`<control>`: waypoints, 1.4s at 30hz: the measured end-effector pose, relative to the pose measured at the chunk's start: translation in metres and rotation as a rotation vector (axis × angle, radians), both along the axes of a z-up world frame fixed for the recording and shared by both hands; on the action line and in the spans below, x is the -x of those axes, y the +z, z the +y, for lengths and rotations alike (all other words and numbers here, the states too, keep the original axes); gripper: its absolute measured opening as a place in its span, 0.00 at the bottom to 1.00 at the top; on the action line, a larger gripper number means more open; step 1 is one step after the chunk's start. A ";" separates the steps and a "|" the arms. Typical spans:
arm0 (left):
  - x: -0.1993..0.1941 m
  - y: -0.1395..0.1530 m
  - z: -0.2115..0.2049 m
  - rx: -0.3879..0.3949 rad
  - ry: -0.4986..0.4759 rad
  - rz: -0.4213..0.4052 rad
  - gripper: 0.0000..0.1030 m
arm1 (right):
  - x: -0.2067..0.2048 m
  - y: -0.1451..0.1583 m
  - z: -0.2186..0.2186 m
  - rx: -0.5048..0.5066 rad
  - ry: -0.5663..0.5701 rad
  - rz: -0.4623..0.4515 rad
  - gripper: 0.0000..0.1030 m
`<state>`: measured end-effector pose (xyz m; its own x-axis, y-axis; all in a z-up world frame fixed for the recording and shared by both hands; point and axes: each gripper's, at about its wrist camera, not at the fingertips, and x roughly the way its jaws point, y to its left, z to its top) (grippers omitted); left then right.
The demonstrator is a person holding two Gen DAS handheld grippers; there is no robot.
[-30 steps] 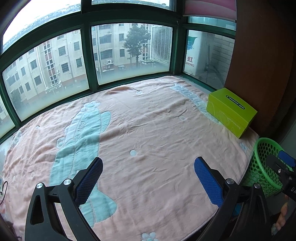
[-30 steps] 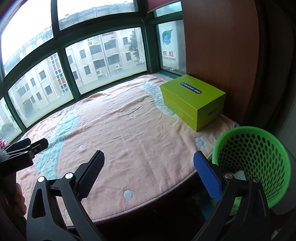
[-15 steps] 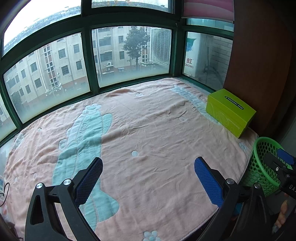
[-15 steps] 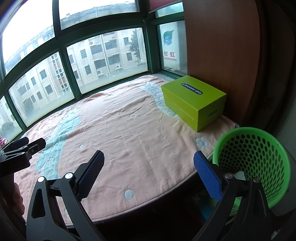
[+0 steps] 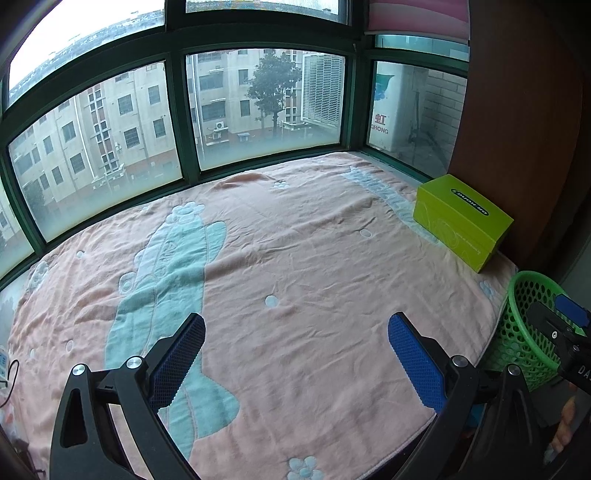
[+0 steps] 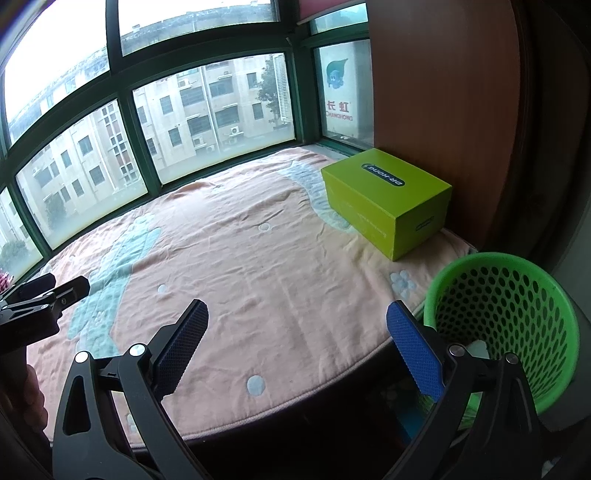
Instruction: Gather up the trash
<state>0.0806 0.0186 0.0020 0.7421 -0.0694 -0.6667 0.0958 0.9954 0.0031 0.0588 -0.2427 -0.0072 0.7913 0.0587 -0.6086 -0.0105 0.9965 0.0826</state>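
Green basket (image 6: 506, 317) beside yellow-green box (image 6: 388, 199)

A big curved window (image 5: 258, 99) with a dark green frame (image 5: 175, 122) is being filled with soft grey daylight, and tall pale buildings (image 5: 110, 125) and a tree (image 5: 271, 88) are being seen through the glass. The wide ledge under the window is being covered by a pink blanket (image 5: 314, 258) with pale blue shapes and small white flowers, and the cloth is being left a little wrinkled. A brown wooden wall (image 6: 439, 92) is being seen on the right side, and a pink blind (image 5: 417, 16) is being kept rolled up at the top of the window.
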 end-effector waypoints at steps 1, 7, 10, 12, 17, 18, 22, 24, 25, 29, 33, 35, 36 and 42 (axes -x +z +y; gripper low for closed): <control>0.000 -0.001 0.001 0.000 0.000 0.001 0.93 | 0.000 0.000 0.000 0.000 0.001 0.001 0.93; 0.000 -0.001 0.001 0.000 0.002 0.001 0.93 | 0.000 -0.001 0.000 0.000 0.000 0.001 0.94; 0.001 -0.003 0.003 0.001 0.005 0.002 0.93 | 0.001 -0.002 0.000 0.001 0.001 0.004 0.94; 0.002 -0.004 0.004 0.002 0.010 0.004 0.93 | 0.000 -0.002 0.001 -0.001 0.002 0.005 0.94; 0.003 -0.004 0.005 0.003 0.013 0.004 0.93 | 0.000 -0.002 0.000 -0.002 0.003 0.007 0.94; 0.002 -0.004 0.005 0.001 0.013 0.004 0.93 | 0.000 -0.003 0.001 -0.003 0.003 0.007 0.94; 0.003 -0.004 0.006 0.003 0.016 0.004 0.93 | 0.000 -0.003 0.001 -0.002 0.003 0.007 0.94; 0.003 -0.005 0.007 0.002 0.016 0.004 0.93 | 0.000 -0.003 0.001 -0.003 0.003 0.007 0.94; 0.003 -0.004 0.006 0.002 0.016 0.005 0.93 | 0.000 -0.003 0.001 -0.003 0.002 0.007 0.94; 0.002 -0.005 0.007 0.002 0.021 0.009 0.93 | -0.001 -0.003 0.000 -0.004 0.002 0.007 0.94; 0.002 -0.005 0.007 0.003 0.023 0.012 0.93 | -0.001 -0.003 0.001 0.000 0.005 0.012 0.94; 0.002 -0.006 0.008 0.005 0.023 0.011 0.93 | -0.002 -0.004 0.002 0.002 0.006 0.013 0.94; 0.002 -0.005 0.007 0.004 0.023 0.010 0.93 | -0.002 -0.004 0.002 0.000 0.006 0.013 0.94; 0.002 -0.006 0.007 0.002 0.025 0.012 0.93 | -0.003 -0.004 0.003 -0.004 0.009 0.015 0.94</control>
